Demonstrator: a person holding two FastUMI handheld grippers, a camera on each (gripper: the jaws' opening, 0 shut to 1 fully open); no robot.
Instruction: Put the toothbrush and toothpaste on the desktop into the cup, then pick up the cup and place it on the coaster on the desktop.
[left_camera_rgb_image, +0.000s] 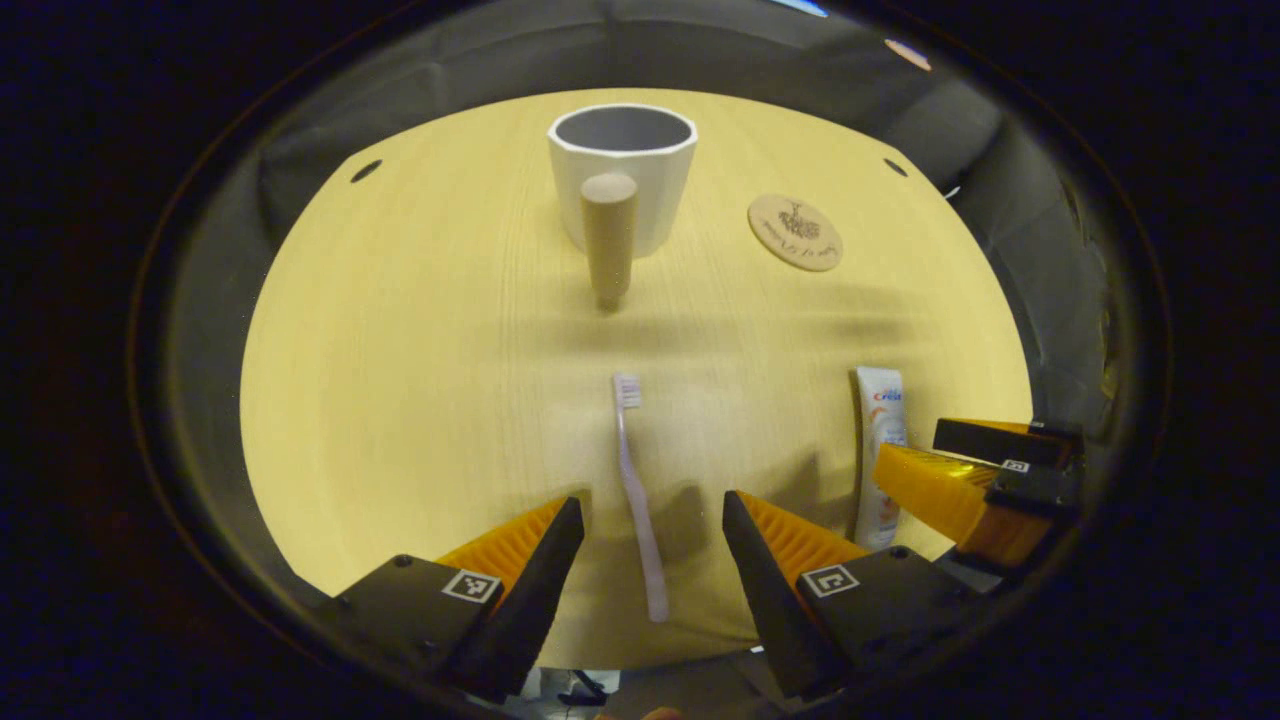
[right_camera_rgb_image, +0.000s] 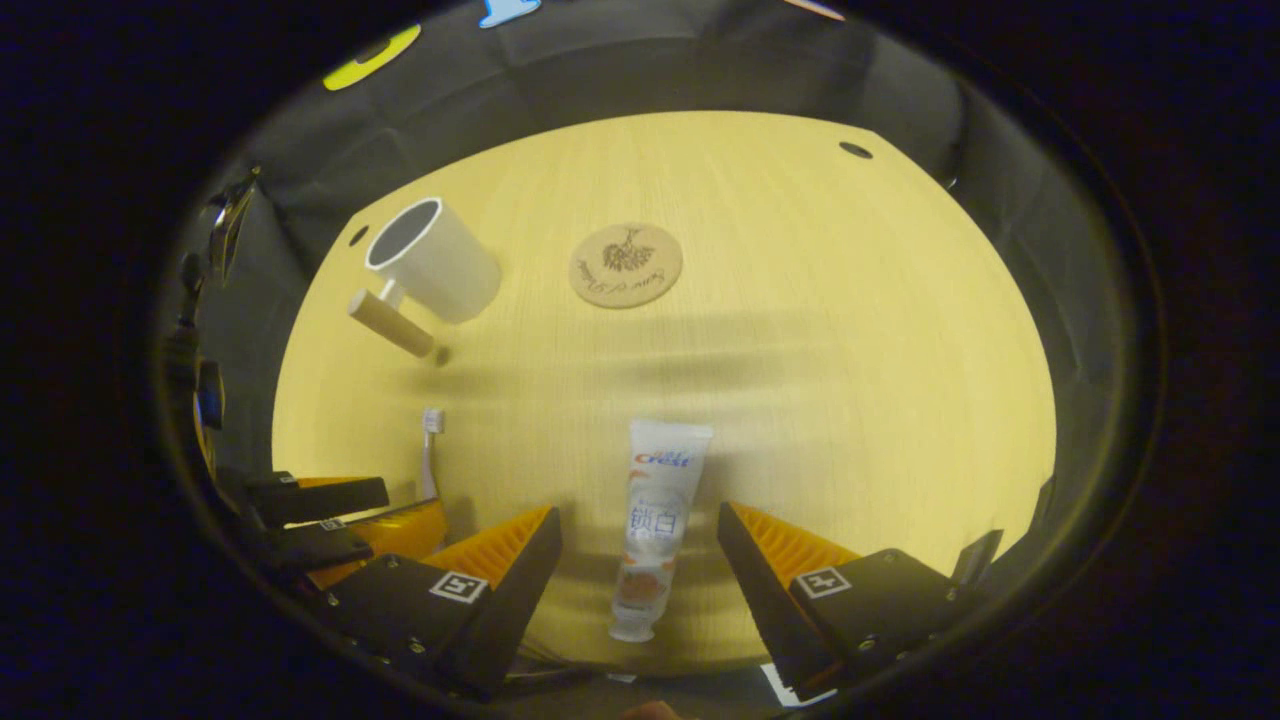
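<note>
Pre-grasp: left gripper (left_camera_rgb_image: 653, 520) spread astride toothbrush (left_camera_rgb_image: 636, 490), right gripper (right_camera_rgb_image: 638, 535) spread astride toothpaste (right_camera_rgb_image: 655, 520); next, descend, pinch.

Staged recording booth, set up as a bathroom-style desktop.

Pale wood-grain desktop (right_camera_rgb_image: 800, 330) with small dark holes near its far corners, closed in behind by black cloth wall (right_camera_rgb_image: 620, 70). Household items laid out on it: white cup (left_camera_rgb_image: 622, 170) with wooden handle, round coaster (right_camera_rgb_image: 626, 265), toothbrush (left_camera_rgb_image: 636, 490), toothpaste (right_camera_rgb_image: 655, 520). Warm, dim light; no fixtures of a real home visible.
</note>
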